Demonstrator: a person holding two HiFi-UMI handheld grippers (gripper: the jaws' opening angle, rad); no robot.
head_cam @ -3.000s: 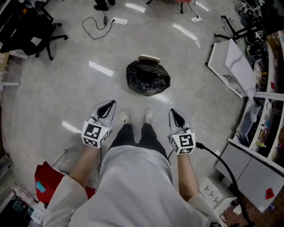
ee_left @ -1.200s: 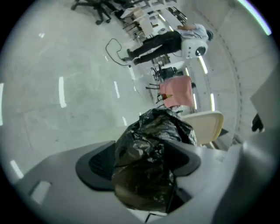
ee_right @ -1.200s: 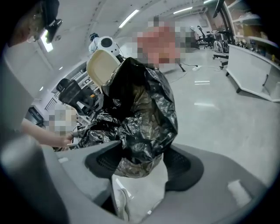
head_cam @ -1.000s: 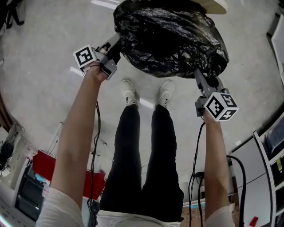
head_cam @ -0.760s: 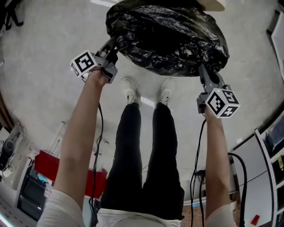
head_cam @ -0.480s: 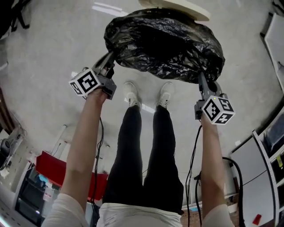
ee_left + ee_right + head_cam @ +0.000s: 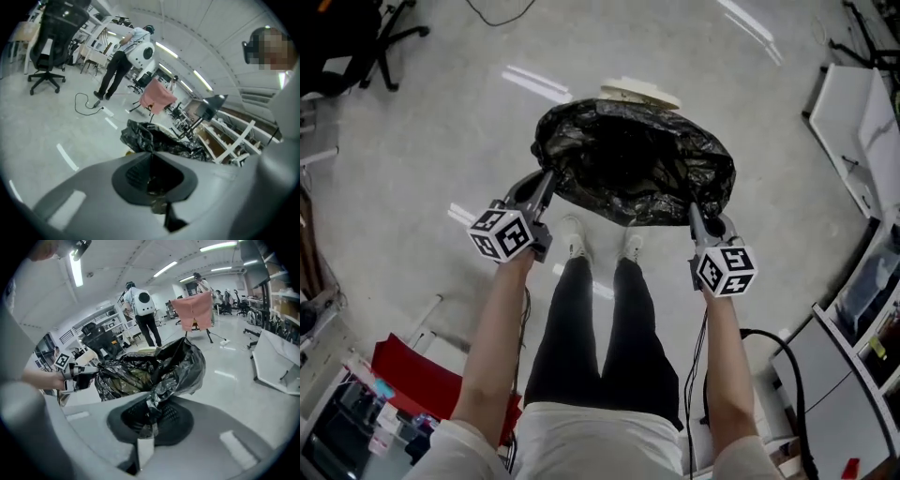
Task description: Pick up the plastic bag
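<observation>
A grey glossy floor [image 7: 422, 141] is seen. On it, a round cream disc [image 7: 639, 92] lies at upper middle; an office chair [image 7: 389, 42] is placed at upper left.

- Head view looks steeply down onto the floor [image 7: 412, 141] and the plastic bag [image 7: 633, 159].
- Left gripper view sits close behind its fingers [image 7: 133, 173], facing outward across the floor.
- Right gripper view does likewise; all three views share the plastic bag.

Cream disc [image 7: 640, 92] beyond the left gripper [image 7: 549, 176] mostly hidden behind the plastic bag [image 7: 633, 159], that gripper's tips buried in black folds, right gripper [image 7: 694, 210] tips too, bag's contents impossible to tell
</observation>
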